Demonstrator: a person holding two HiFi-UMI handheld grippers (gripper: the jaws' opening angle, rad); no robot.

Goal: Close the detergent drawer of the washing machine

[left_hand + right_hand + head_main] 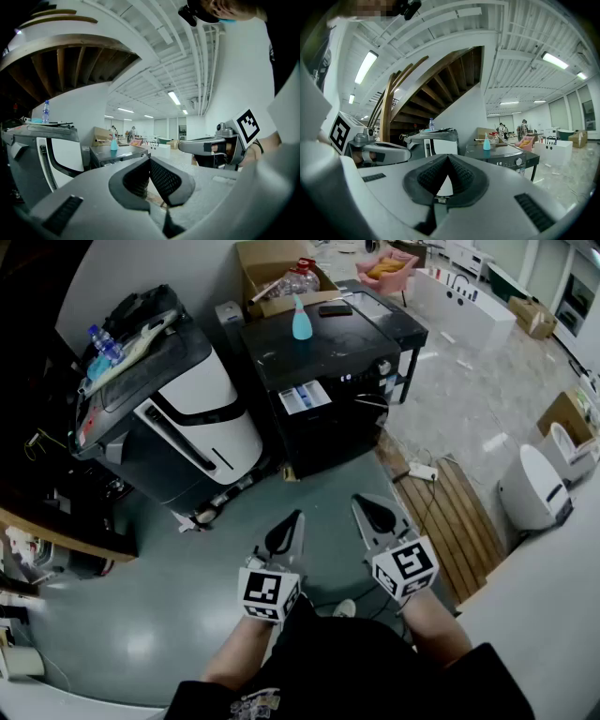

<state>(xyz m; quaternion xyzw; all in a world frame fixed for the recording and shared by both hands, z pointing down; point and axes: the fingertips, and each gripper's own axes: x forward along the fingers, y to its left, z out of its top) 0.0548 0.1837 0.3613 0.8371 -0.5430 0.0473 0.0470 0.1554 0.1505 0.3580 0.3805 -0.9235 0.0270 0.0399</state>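
Head view: the washer (328,362) is standing far off in the middle. Its drawer (305,397) is sticking out of the front's left part, toward the person. The drawer's compartments are showing white and blue, but I cannot tell whether anything is lying in them. A blue bottle (301,320) is standing on the washer's lid. Behind it a box (267,263) is holding clear plastic bottles (298,279) (their number is hard to make out). The left gripper (289,532) and right gripper (375,515) are hovering near, over the grey floor (187,596) and well apart from the drawer. To the left a white machine (197,418) is leaning, with a water bottle (101,341) lying on top.

Left gripper view: the left gripper's jaws are pressing together with nothing between them. The right gripper is showing at the right, partly cut off by the left gripper's own body. The washer is sitting far behind the jaws, and the drawer is too small to pick out.

Right gripper view: the right gripper's jaws are likewise clenching on nothing. The washer's front is showing at the right with its knob (518,161). The left part of the front, where the drawer sits, is hiding behind the gripper's body.
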